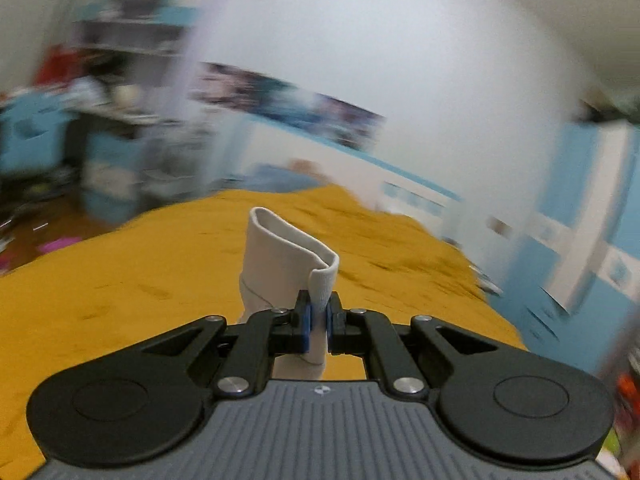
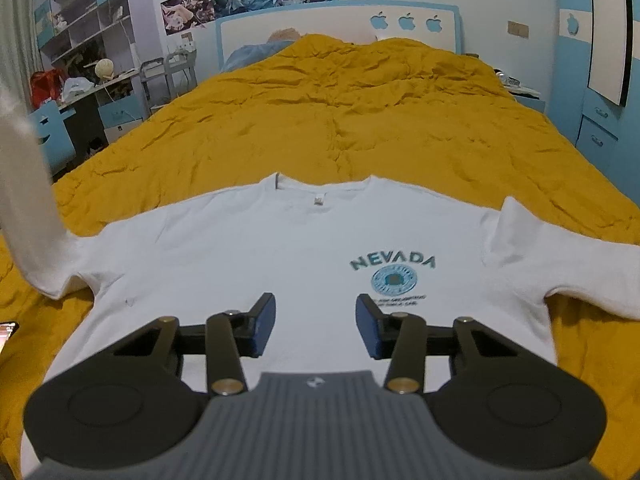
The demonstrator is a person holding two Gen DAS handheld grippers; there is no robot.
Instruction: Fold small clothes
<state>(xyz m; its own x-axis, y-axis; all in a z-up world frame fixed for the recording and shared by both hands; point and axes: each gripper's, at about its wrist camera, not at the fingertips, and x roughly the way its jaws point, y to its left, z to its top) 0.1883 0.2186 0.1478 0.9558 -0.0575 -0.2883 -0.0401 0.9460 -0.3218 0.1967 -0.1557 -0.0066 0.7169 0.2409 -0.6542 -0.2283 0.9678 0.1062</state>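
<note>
A white long-sleeved shirt [image 2: 280, 248] with a blue "NEVADA" print lies flat, front up, on the yellow bedspread [image 2: 340, 112]. My left gripper [image 1: 318, 320] is shut on the ribbed cuff of the shirt's sleeve [image 1: 280, 256] and holds it up off the bed. In the right wrist view that lifted sleeve [image 2: 24, 184] rises blurred at the left edge. My right gripper [image 2: 316, 326] hovers open over the shirt's lower chest, and nothing sits between its blue pads. The other sleeve [image 2: 560, 264] lies spread to the right.
A blue-and-white headboard [image 2: 340, 24] stands at the far end of the bed. A desk and shelves [image 2: 88, 60] crowd the left wall, and blue cabinets [image 2: 592, 80] line the right. A phone [image 2: 6, 334] lies at the bed's left edge.
</note>
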